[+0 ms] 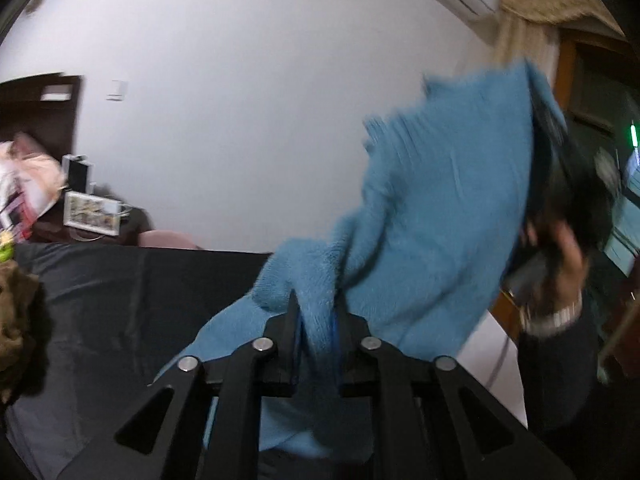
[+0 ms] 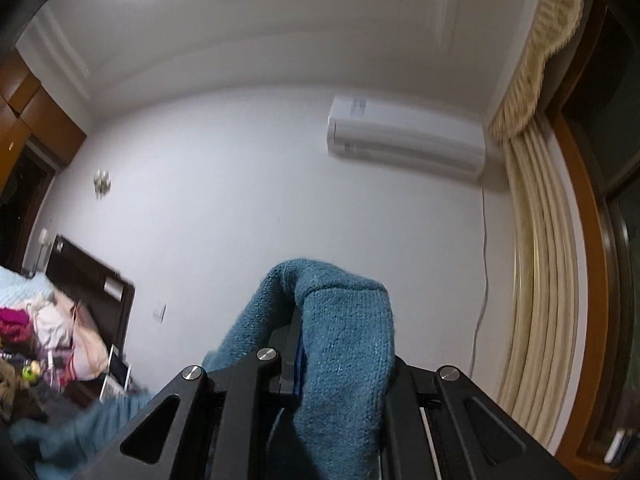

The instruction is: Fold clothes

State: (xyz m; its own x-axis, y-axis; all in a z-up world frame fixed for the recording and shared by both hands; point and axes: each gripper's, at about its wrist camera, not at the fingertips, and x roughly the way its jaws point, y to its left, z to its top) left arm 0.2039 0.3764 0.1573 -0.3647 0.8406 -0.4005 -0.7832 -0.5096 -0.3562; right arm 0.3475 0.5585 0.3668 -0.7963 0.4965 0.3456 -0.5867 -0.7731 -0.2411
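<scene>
Both grippers are clamped on the blue knit sweater (image 1: pixel 436 216): left gripper (image 1: pixel 318 320) pinches a fold above the black table (image 1: pixel 120 292), right gripper (image 2: pixel 340 344) has it draped over its fingers. Only the left view catches the person's hand (image 1: pixel 568 256); the right shows the air conditioner (image 2: pixel 404 140).

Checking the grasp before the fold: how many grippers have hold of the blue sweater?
2. The left gripper pinches a fold of the blue sweater above the dark table; the right gripper, raised toward the wall, has knit draped over its jaws.
</scene>
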